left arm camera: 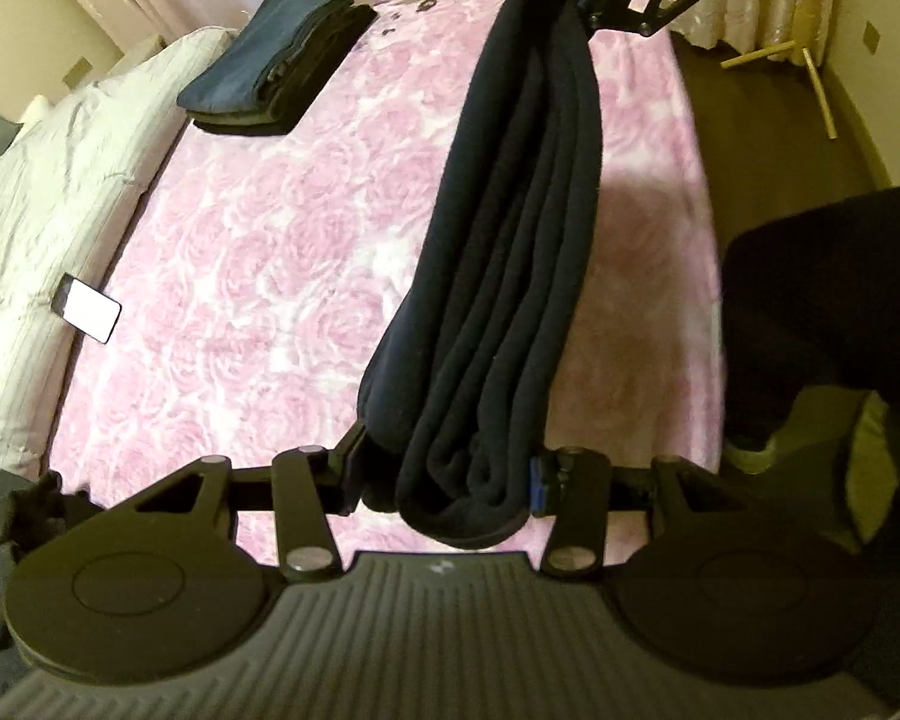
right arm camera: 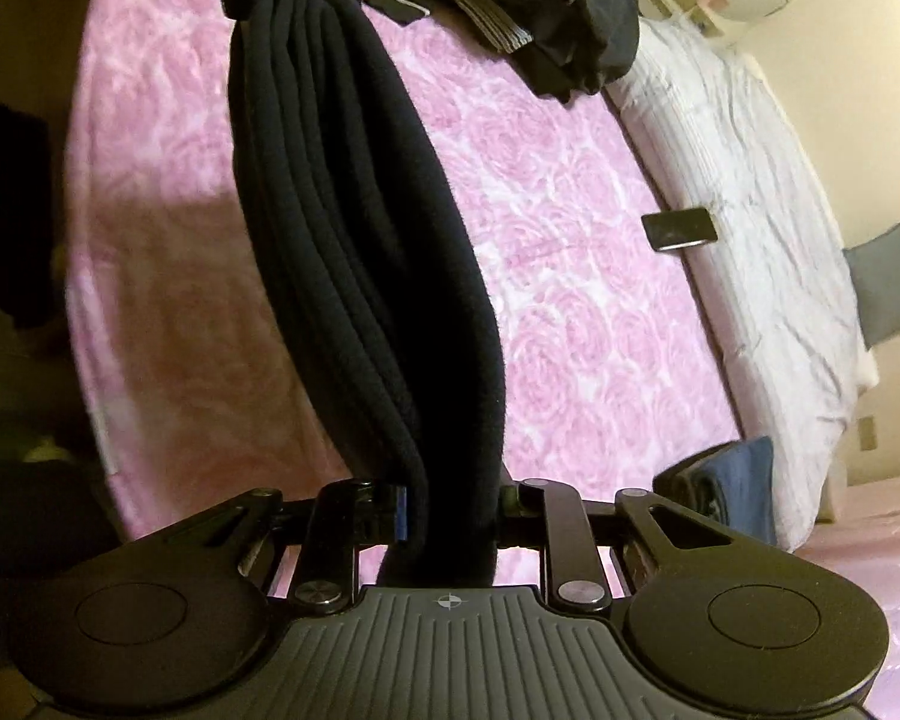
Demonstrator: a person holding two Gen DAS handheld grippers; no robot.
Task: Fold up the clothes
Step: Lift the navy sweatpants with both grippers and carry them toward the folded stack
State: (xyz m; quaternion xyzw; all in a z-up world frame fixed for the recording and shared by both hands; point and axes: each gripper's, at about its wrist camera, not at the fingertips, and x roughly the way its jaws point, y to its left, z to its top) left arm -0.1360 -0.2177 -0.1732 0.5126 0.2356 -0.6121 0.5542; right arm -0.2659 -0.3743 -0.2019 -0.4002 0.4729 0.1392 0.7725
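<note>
Left wrist view: the left gripper (left arm camera: 447, 480) is clamped on one end of a folded dark navy garment (left arm camera: 510, 252), the right gripper (right arm camera: 450, 501) on the other, the garment stretched between them above the pink rose-patterned blanket (left arm camera: 240, 228).
</note>
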